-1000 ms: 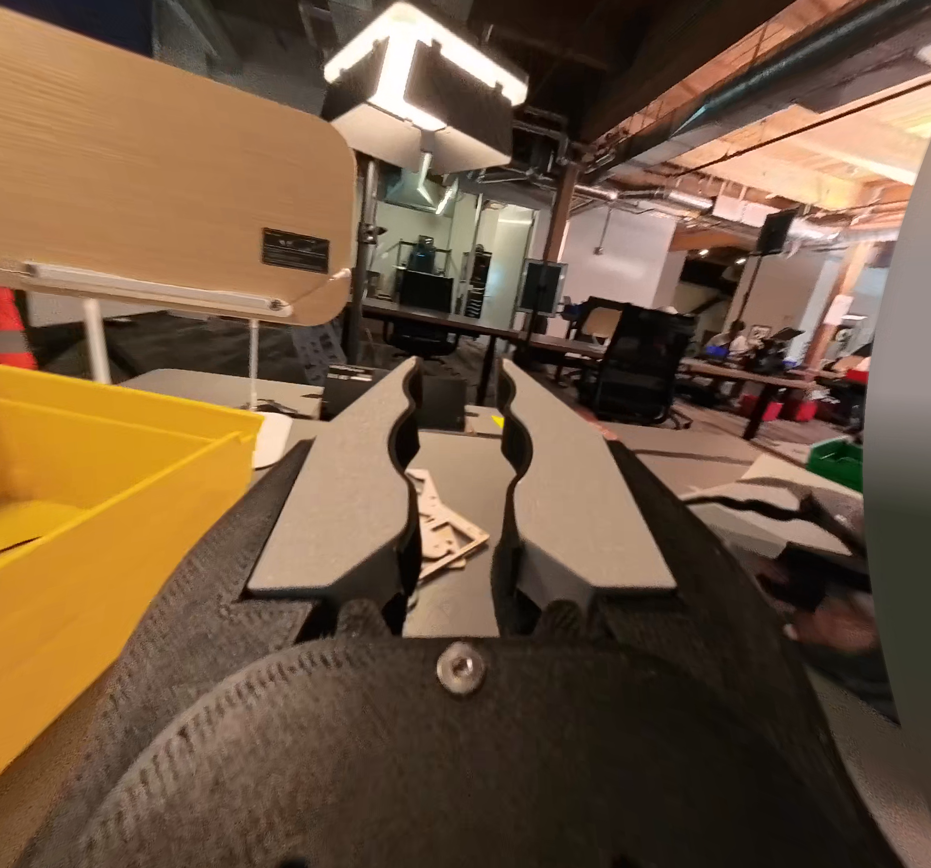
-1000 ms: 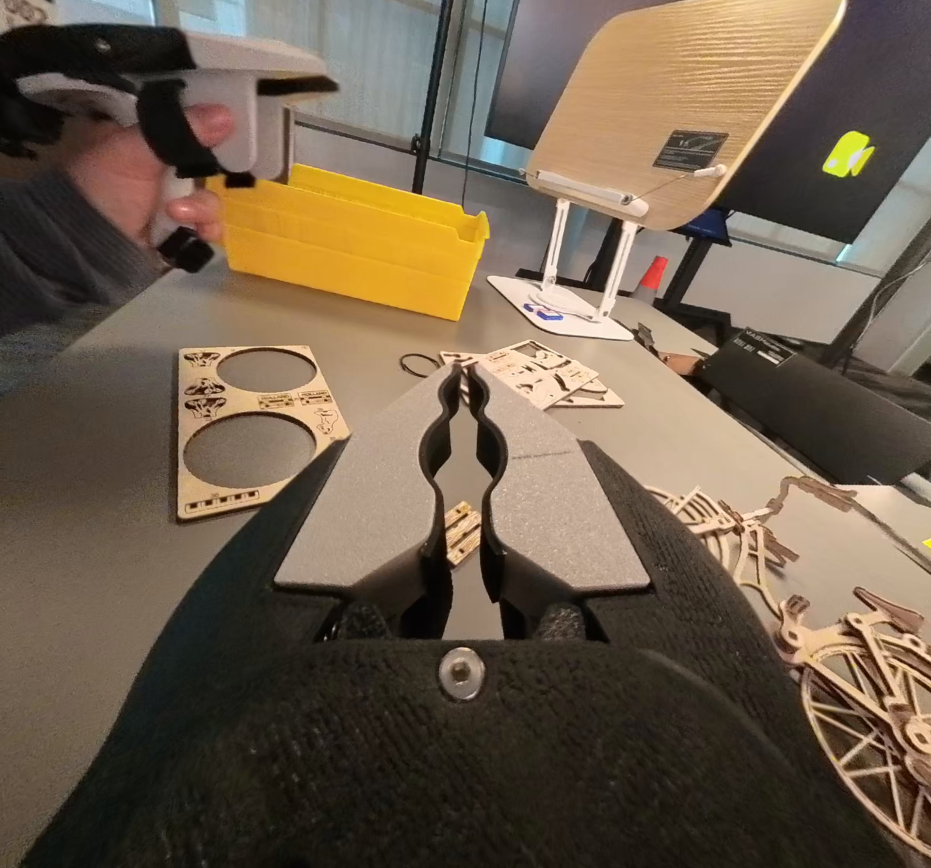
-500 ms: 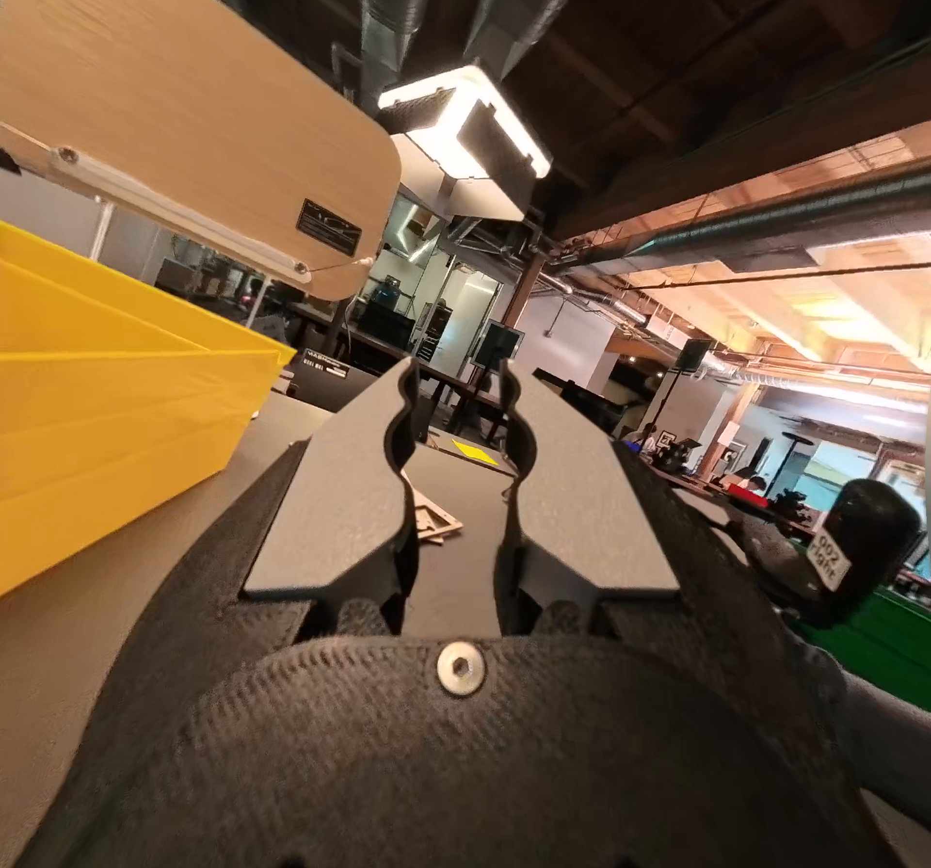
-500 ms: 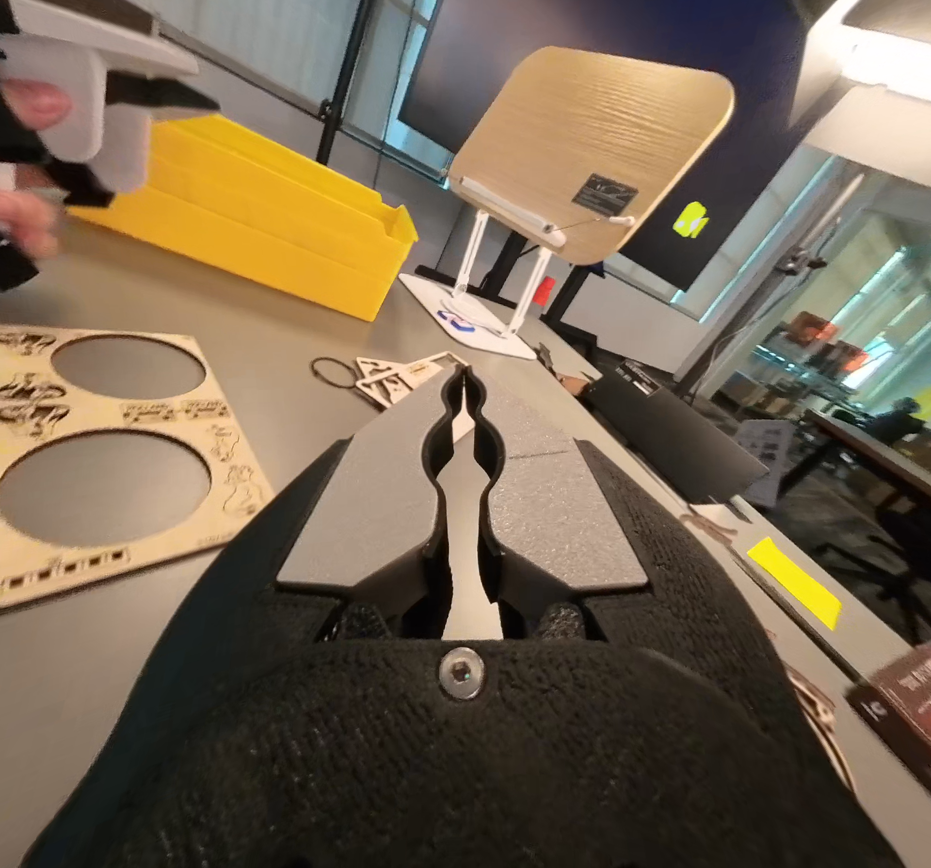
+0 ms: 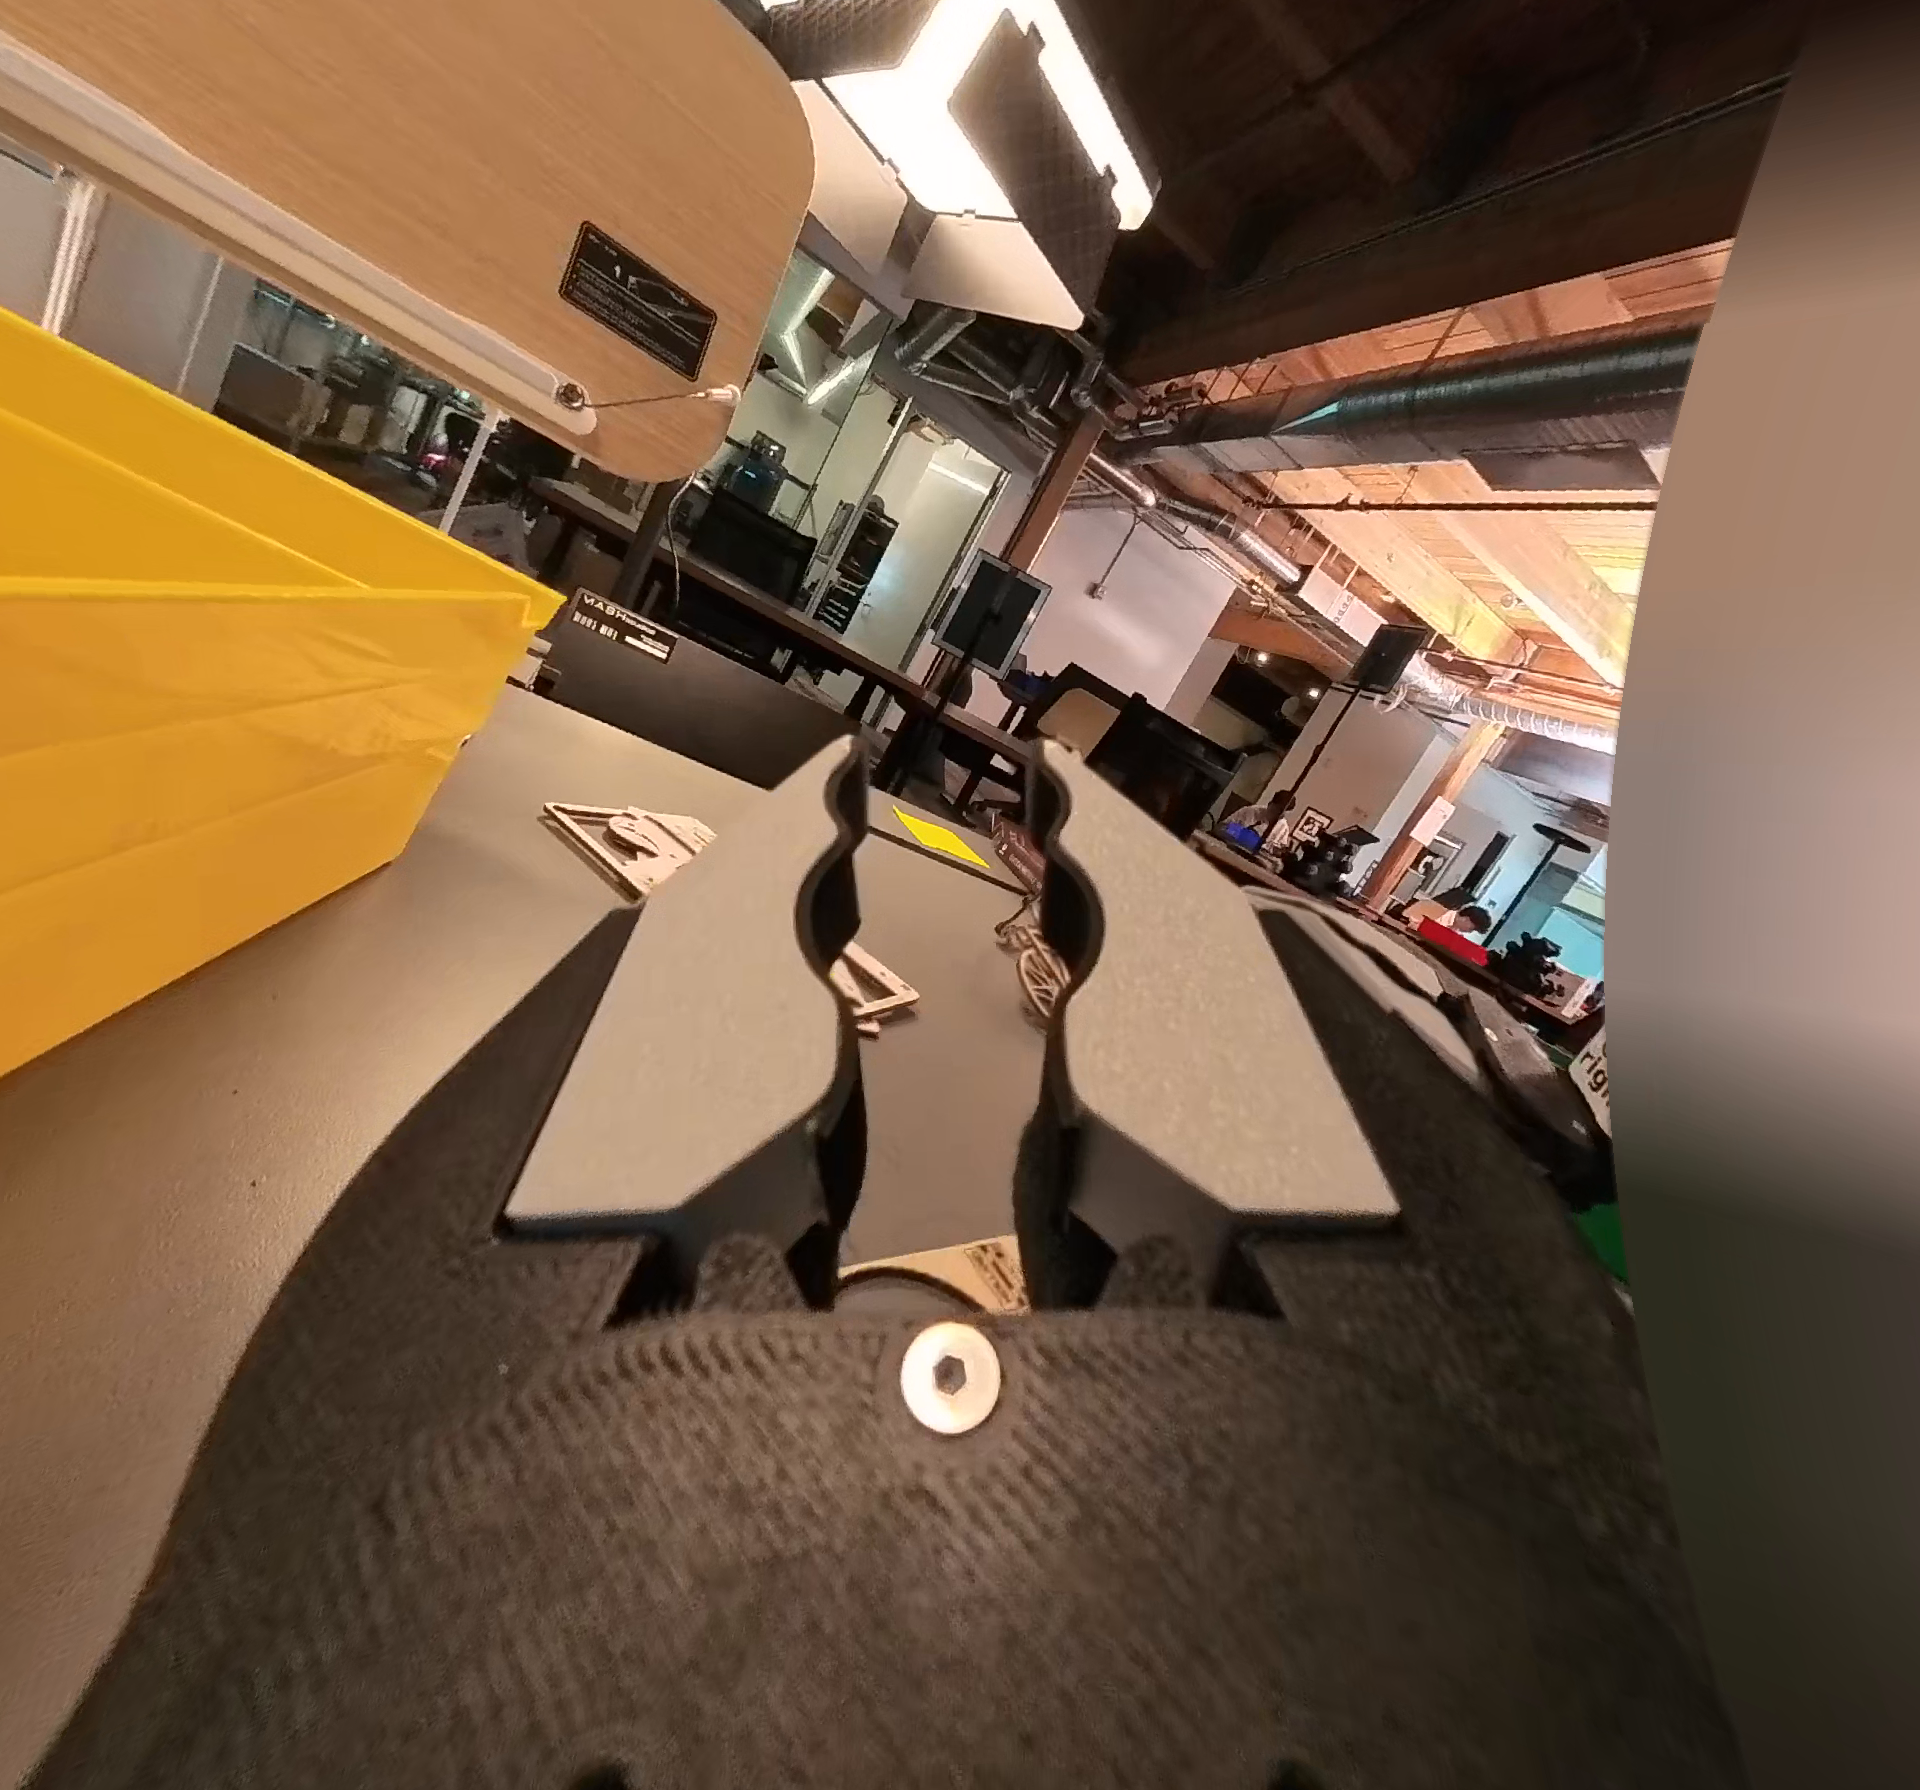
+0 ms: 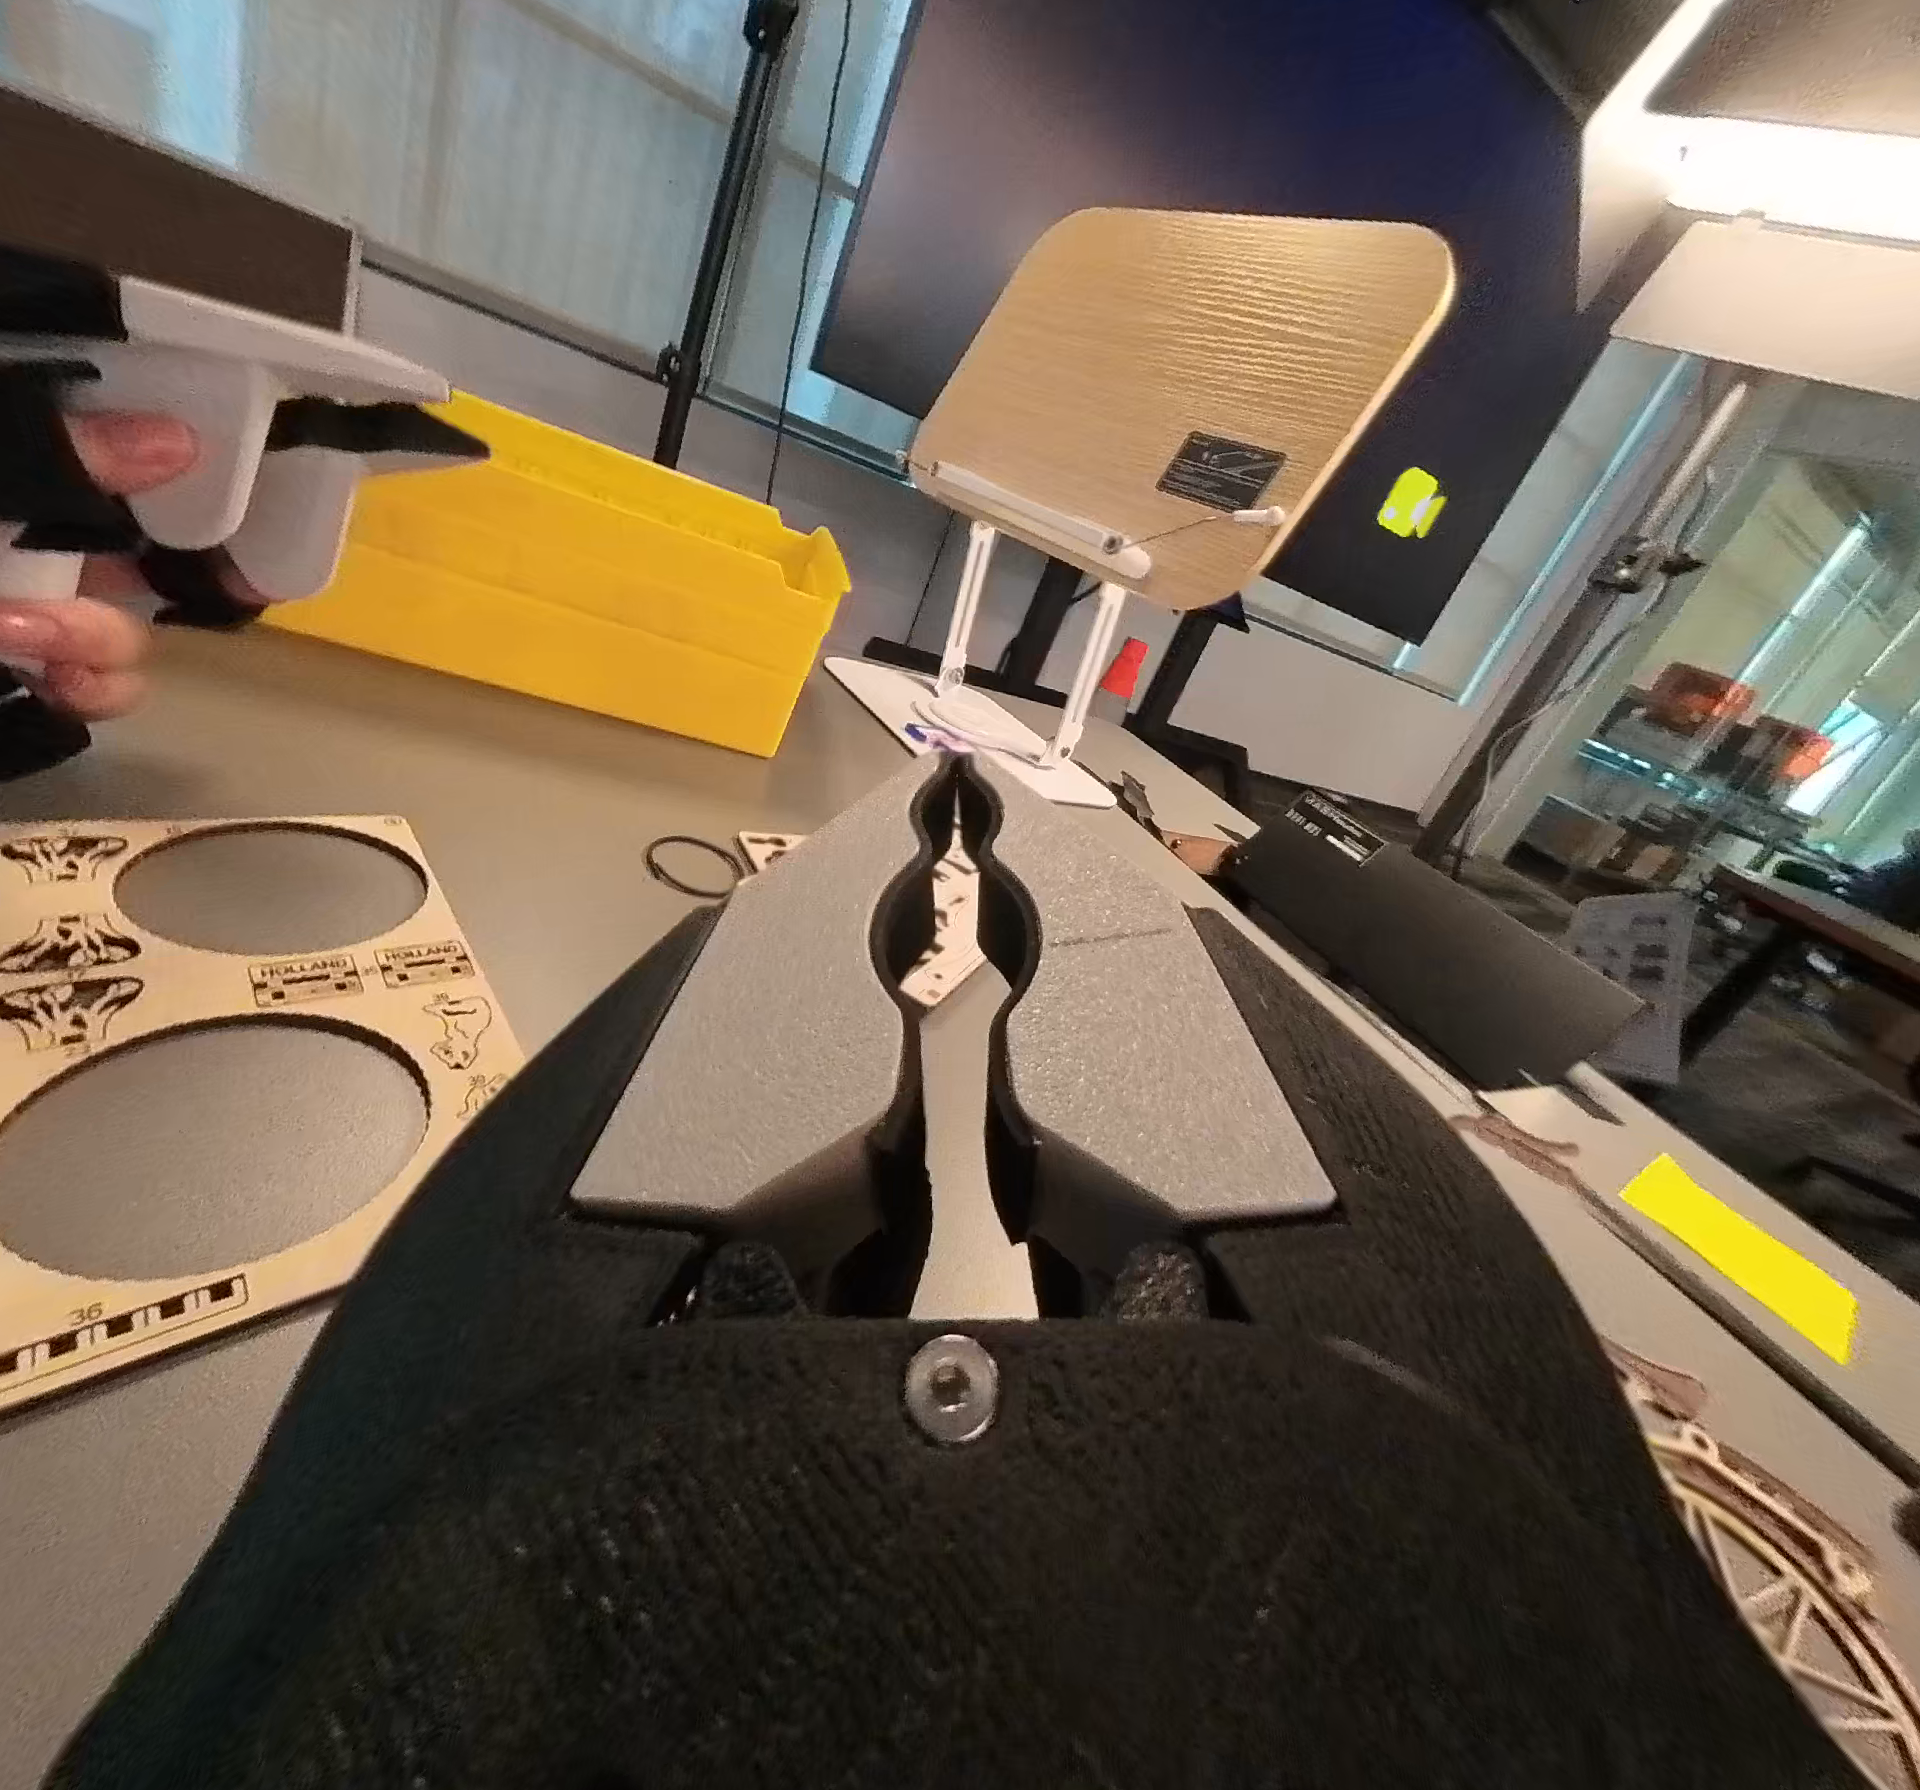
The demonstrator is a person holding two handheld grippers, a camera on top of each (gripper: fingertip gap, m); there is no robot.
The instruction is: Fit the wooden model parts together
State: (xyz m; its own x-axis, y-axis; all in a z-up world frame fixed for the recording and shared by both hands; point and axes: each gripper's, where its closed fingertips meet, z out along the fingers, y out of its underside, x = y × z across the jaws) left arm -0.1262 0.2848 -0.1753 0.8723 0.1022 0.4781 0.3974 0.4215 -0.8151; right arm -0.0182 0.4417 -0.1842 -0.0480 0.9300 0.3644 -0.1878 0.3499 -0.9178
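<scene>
My left gripper is open and empty, low over the grey table. Flat wooden part sheets lie ahead of it, one showing between its fingers, with a piece of the wooden bicycle beside the right finger. My right gripper is shut with nothing in it, above the table. A wooden sheet with two round cut-outs lies to its left, a small wooden piece shows under its fingers, and a wooden bicycle wheel lies at the lower right. The left gripper, held by a hand, shows at the far left.
A yellow bin stands at the back left, also in the left wrist view. A wooden book stand on white legs stands behind. A black box, a strip of yellow tape and a black rubber ring lie on the table. Left tips to right tips: about 20 cm.
The left gripper has dropped lower toward the table and turned, its jaws still open. The right gripper has tilted up and swung right, its jaws still shut.
</scene>
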